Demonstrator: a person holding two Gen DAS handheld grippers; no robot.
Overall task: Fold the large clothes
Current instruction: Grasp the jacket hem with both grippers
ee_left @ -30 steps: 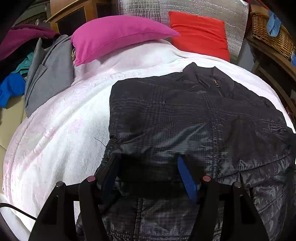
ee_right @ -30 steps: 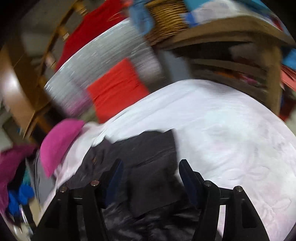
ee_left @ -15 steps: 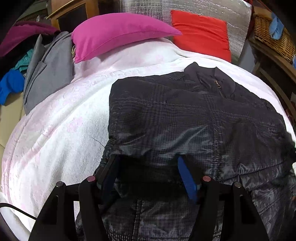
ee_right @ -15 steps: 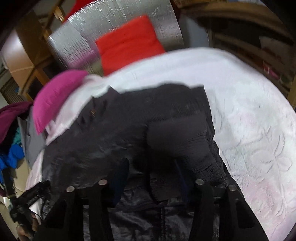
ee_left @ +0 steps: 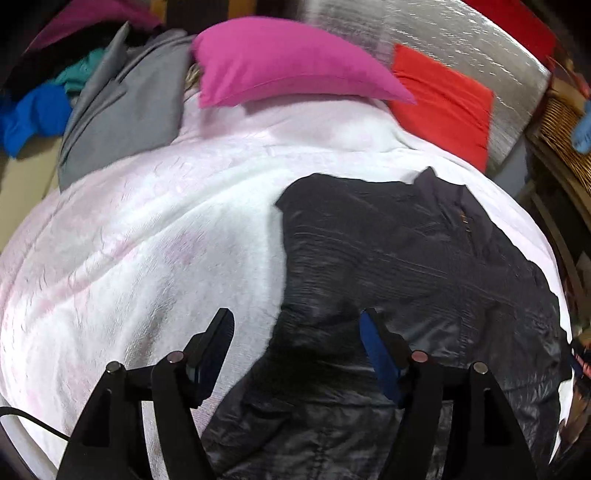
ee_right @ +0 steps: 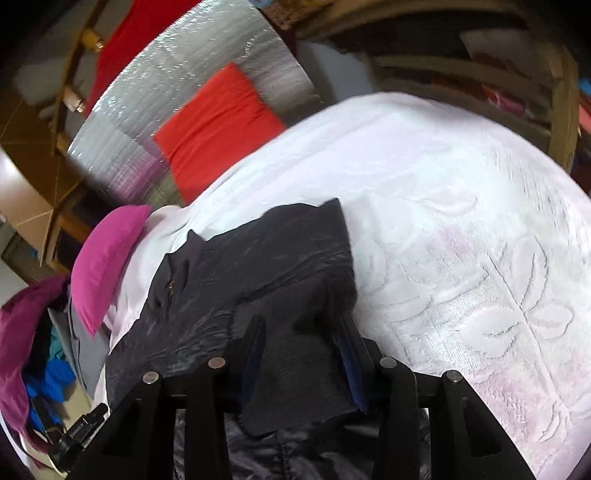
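A black quilted jacket [ee_left: 406, 266] lies flat on the white bedspread [ee_left: 155, 236], collar toward the pillows, sleeves folded in. My left gripper [ee_left: 295, 343] is open and empty, over the jacket's left lower edge, straddling jacket and bedspread. In the right wrist view the jacket [ee_right: 251, 280] fills the lower left. My right gripper [ee_right: 303, 350] is open, its fingers either side of the folded right sleeve's cuff [ee_right: 299, 376], close above it.
A pink pillow [ee_left: 280, 62] and a red pillow [ee_left: 443, 103] lie at the bed head against a silver foil panel [ee_left: 424, 33]. Grey, blue and purple clothes [ee_left: 122, 103] are piled at the left. A wicker basket [ee_left: 565, 125] and wooden shelves [ee_right: 498, 74] stand at the right.
The left gripper has shifted left, off the jacket's middle to its left edge. The right gripper has swung over the sleeve cuff and settled close above it.
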